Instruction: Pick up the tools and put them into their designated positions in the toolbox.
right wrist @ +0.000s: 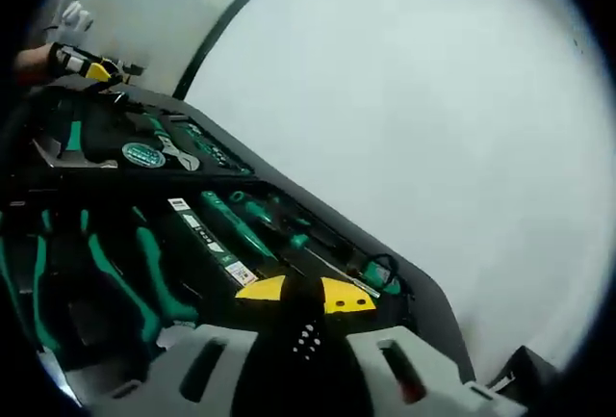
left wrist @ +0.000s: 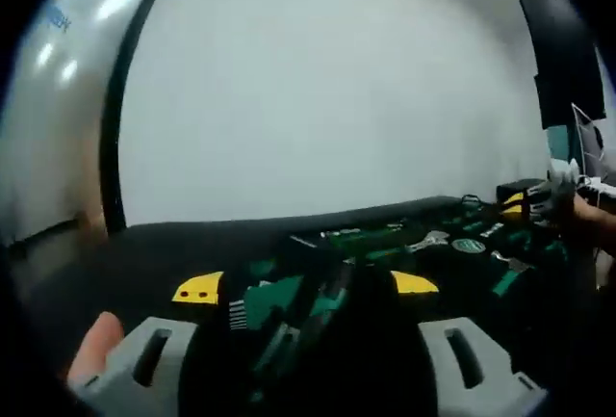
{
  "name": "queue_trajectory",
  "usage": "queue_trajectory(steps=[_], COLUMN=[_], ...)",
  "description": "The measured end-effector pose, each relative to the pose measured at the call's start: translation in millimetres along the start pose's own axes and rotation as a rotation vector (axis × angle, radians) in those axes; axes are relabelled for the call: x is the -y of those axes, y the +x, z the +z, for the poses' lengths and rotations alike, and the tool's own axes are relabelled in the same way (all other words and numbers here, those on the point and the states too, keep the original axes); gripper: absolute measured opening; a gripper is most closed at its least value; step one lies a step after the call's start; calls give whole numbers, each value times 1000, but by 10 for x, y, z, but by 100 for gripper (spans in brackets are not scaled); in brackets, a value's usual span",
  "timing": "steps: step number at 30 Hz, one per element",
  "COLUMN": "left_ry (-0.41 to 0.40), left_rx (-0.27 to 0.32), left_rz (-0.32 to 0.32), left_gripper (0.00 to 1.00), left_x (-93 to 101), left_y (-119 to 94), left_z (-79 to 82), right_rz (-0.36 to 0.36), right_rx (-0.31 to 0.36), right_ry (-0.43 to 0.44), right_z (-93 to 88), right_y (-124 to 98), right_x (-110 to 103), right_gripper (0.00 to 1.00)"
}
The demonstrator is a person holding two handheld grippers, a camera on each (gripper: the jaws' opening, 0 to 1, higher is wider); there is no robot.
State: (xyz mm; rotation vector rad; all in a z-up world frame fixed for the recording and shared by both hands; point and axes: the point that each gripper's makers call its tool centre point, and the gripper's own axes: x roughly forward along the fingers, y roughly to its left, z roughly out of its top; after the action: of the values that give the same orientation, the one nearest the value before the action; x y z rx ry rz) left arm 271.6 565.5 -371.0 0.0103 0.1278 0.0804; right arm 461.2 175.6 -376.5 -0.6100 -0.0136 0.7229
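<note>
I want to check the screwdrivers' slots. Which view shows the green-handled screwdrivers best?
The right gripper view: the green-handled screwdrivers lie sharp, side by side in the toolbox. In the left gripper view that toolbox's contents are blurred green shapes.

Open white wall [right wrist: 433, 99] spans twelve o'clock above the toolbox [right wrist: 115, 157]; green-handled pliers [right wrist: 144, 282] crowd nine o'clock, screwdrivers [right wrist: 250, 224] lie ahead, leaving no bare tray.
</note>
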Motion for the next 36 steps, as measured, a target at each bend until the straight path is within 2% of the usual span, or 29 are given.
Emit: queue_trajectory(steps=[1,2,4,5,6,8,9,10,11,12,14,18,20,22,25,28,31,34,36], left_ry=[-15,-23,-4,11,-1,-121,-157,-160,-170,-162,-145,-96,-117,-109,-188,-210,-284,-301,-310], left_rx=[-23,-25,-19,-5,21,47,66,44,32,41,114,169,216,235,276,243,210,241,258], left_rz=[5,3,11,33,9,-6,15,58,76,62,61,73,43,36,-41,-39,-114,-182,-259], left_gripper=[55,44,41,34,33,27,20,18,17,17,16,16,16,16,16,15,15,15,15], left_x=[-10,25,0,-51,-31,-48,-88,-141,-167,-107,-17,120,246,330,540,625,847,1014,1196], left_y=[25,30,82,92,82,53,15,-23,-54,-107,-183,-299,-359,-399,-435,-412,-409,-422,-448], left_z=[-48,-54,-63,-47,-26,8,62,58,77,129,326,661,861,996,1200,1262,1301,1408,1479], right_rz=[-2,-6,-13,-15,-13,-10,-11,-13,-14,-14,-13,-16,-14,-15,-16,-17,-18,-13,-9], right_rx=[0,3,7,7,5,0,-1,0,1,-1,-5,-4,-8,-8,-9,-11,-11,-14,-13], right_ry=[-3,0,11,19,25,25,22,19,16,14,13,12,10,7,9,12,10,5,1], right_z=[2,7,11,8,3,-9,-9,-4,-3,-5,-12,-9,-16,-16,-18,-24,-25,-30,-27], right_y=[6,5,1,2,5,16,23,26,30,34,41,47,51,51,50,47,43,45,45], right_x=[2,12,40,49,51,44,44,46,46,44,43,48,41,43,43,46,44,30,19], right_gripper=[10,10,10,10,10,10,10,10,10,10,10,10,10,10,10,10,10,10,10])
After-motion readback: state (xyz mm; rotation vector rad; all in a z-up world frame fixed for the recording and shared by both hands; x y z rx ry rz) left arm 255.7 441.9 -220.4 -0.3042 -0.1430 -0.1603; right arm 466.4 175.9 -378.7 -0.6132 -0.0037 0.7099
